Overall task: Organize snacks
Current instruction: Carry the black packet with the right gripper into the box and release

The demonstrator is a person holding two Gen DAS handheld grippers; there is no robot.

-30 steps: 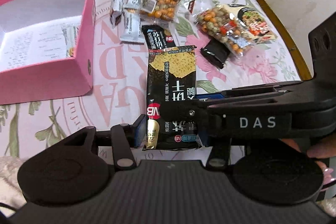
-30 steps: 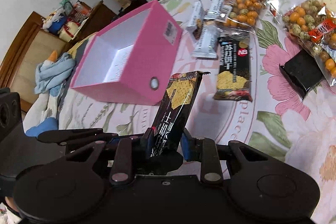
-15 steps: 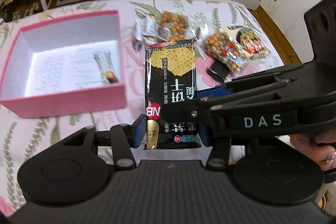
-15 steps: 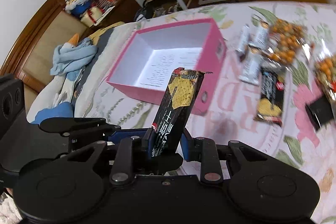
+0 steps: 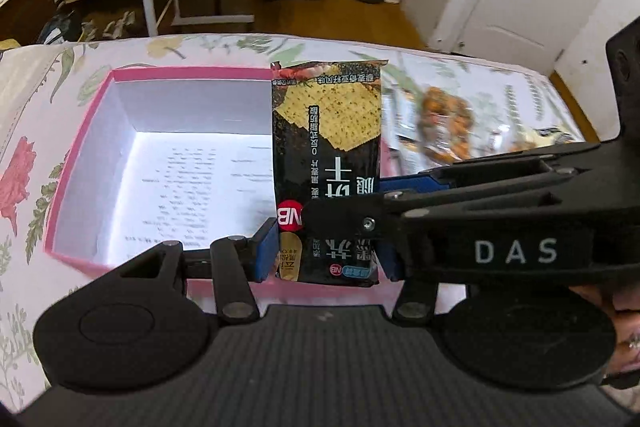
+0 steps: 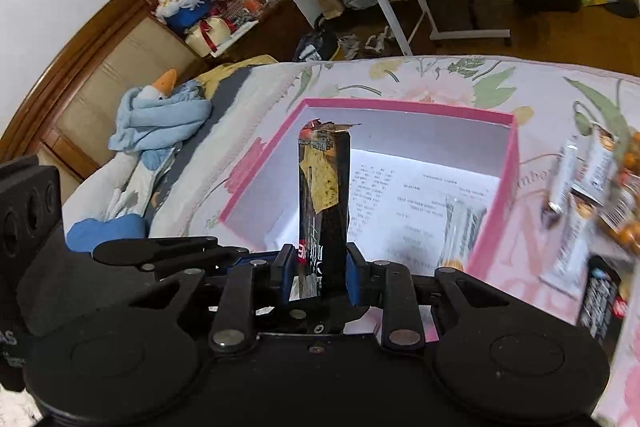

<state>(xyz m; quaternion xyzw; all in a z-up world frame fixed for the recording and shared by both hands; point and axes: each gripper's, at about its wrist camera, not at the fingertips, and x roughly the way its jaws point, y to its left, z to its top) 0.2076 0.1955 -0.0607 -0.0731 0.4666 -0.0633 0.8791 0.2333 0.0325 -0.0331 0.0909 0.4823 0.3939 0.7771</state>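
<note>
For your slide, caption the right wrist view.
Both grippers hold a black cracker packet above the open pink box.

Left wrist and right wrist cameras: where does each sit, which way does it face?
Left wrist: behind the left hand-held gripper, facing the pink box; the right hand-held gripper crosses from the right, fingers behind.
Right wrist: behind the right hand-held gripper, facing the box, headboard left; left hand-held gripper at left edge.
Shared: both shut on one cracker packet, over the box.
</note>
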